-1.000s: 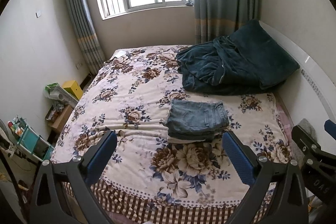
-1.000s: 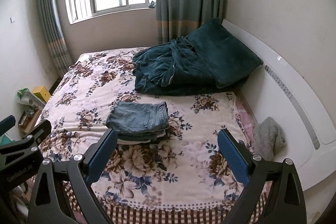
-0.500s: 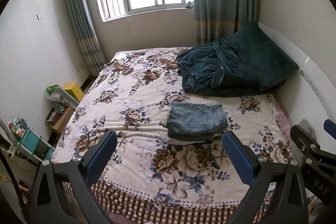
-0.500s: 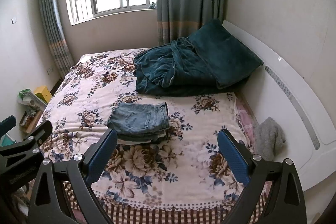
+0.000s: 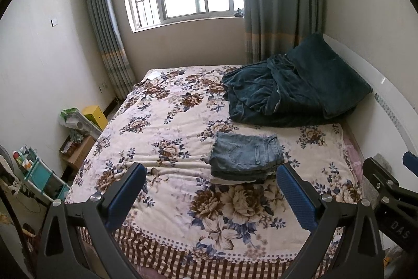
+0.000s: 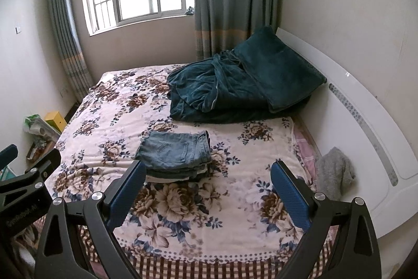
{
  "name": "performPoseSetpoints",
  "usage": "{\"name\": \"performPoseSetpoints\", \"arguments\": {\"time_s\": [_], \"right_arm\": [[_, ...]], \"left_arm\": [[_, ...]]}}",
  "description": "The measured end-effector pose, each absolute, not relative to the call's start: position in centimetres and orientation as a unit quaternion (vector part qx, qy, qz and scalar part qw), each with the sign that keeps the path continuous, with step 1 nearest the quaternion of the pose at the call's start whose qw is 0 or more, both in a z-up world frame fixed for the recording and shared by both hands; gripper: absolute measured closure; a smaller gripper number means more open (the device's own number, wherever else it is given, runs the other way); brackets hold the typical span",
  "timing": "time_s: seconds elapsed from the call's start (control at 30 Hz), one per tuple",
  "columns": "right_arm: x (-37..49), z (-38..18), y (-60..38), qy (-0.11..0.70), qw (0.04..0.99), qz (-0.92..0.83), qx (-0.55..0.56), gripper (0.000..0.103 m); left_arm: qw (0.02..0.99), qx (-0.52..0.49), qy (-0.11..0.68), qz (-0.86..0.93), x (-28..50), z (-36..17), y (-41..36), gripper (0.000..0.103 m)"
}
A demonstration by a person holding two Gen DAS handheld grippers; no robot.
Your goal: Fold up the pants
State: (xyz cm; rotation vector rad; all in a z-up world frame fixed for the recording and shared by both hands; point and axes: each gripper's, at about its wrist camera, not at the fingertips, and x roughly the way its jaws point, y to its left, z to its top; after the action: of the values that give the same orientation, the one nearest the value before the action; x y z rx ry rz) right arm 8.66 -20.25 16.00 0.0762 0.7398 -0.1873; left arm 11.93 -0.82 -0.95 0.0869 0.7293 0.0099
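A folded pair of blue jeans (image 5: pixel 247 151) lies on top of a small stack of folded clothes on the floral bedspread (image 5: pixel 167 127). It also shows in the right wrist view (image 6: pixel 175 149). My left gripper (image 5: pixel 209 182) is open and empty, held back above the foot of the bed, apart from the jeans. My right gripper (image 6: pixel 206 181) is open and empty too, beside the left one. The right gripper's body shows at the right edge of the left wrist view (image 5: pixel 386 187).
A dark teal blanket and pillow (image 5: pixel 292 93) are heaped at the head of the bed by the white headboard (image 6: pixel 365 106). A grey cloth (image 6: pixel 335 174) lies by the headboard. Boxes and a shelf (image 5: pixel 39 174) crowd the floor on the left.
Both grippers have drawn back and tilted up a little, so the bed sits slightly lower and farther in view. The jeans have not moved.
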Motion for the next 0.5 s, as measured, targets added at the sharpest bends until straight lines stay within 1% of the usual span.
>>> {"name": "performPoseSetpoints", "arguments": {"time_s": [0.5], "right_arm": [[7.88,16.09,-20.30,0.366,0.925,-0.091,0.041,0.005]], "left_arm": [[0.934,0.044,0.354,0.003,11.04,-0.81,-1.23,0.000]]}}
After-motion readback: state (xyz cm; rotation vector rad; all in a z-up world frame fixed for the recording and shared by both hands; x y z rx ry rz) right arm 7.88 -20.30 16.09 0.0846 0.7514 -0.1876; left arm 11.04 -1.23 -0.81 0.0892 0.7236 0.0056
